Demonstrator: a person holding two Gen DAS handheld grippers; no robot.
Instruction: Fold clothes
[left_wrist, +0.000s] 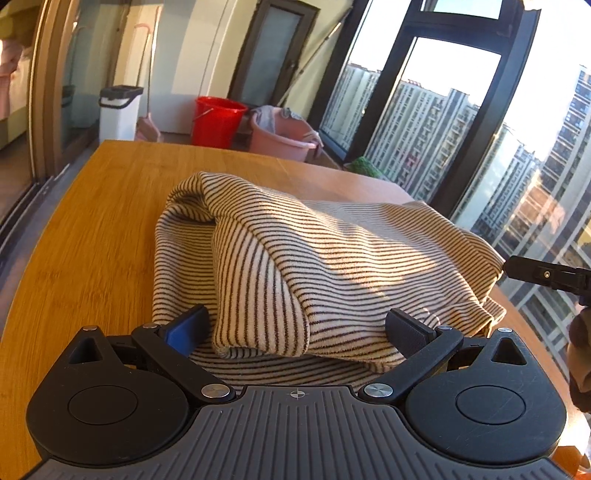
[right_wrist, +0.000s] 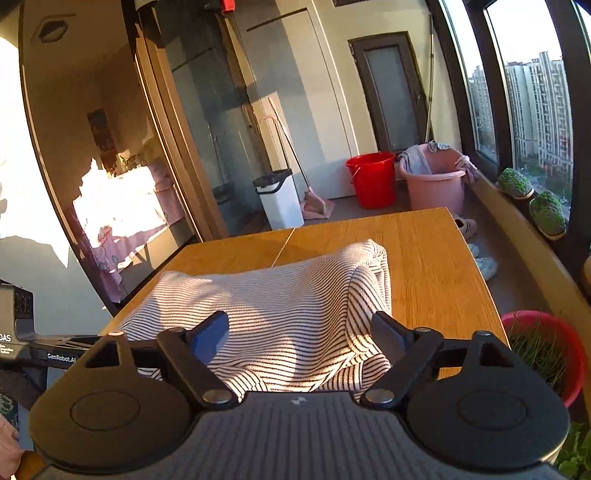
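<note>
Left gripper (left_wrist: 295, 328) points forward and downward, its 2 jaws spread wide on either side of a fold of the striped garment (left_wrist: 314, 258) without pressing it. Right gripper (right_wrist: 301, 334) is angled downward likewise, jaws parted and clamping nothing, cloth lying between them. Striped garment sits bunched on the wooden table (left_wrist: 92, 221), sunlit across its middle.

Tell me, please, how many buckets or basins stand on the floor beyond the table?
2. The red bucket stands by the far wall; the pink basin, with cloths hanging over its rim, stands right beside it, nearer the window. More may be hidden behind the table.
</note>
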